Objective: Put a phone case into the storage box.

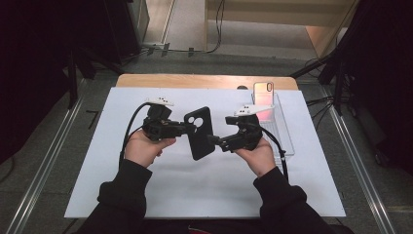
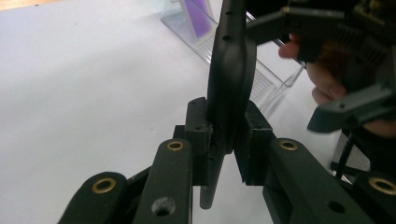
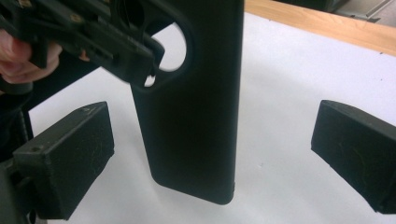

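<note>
Phone case (image 3: 196,102) top cut off by frame edge; left tool (image 3: 88,32) blurred.

My left gripper (image 1: 191,127) is black with brass-coloured rivets, capped by a pale grey plate; my right gripper (image 1: 216,141) is black likewise. The phone case (image 1: 199,132) between them is matt black, unpatterned. The phone (image 1: 263,93) in the clear stand (image 1: 285,131) shows a pinkish sheen (purple in the left gripper view). The sheet (image 1: 204,190) is plain white, the table (image 1: 195,81) edge light wood, my sleeves (image 1: 122,192) black.
</note>
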`<state>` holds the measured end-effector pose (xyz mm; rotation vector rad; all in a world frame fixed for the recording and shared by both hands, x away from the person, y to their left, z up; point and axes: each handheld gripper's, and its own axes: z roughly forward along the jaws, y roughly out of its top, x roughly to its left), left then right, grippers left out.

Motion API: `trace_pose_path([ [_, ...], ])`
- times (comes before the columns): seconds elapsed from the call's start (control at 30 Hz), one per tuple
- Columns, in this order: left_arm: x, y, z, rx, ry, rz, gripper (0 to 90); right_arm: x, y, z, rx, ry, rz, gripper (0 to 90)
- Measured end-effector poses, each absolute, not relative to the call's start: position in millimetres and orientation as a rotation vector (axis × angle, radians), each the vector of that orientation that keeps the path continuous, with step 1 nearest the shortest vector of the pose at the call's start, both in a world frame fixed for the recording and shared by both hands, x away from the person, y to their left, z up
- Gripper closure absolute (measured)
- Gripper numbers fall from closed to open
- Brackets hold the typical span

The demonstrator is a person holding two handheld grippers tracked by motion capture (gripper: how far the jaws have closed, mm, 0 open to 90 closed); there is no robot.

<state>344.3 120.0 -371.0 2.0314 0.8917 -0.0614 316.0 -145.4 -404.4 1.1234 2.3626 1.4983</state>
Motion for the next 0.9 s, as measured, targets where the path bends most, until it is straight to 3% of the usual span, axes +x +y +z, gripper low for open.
trace_pose_path([
  [0.27, 342.9, 120.0, -368.0, 2.026, 0.966, -0.007, 77.0, 309.4, -128.8, -410.3, 1.124, 2.37, 1.416, 0.0],
  [0.9, 337.3, 104.3, -371.2, 2.041, 0.99, -0.04, 76.9, 304.1, -102.6, -427.7, 1.253, 2.284, 1.343, 0.0],
])
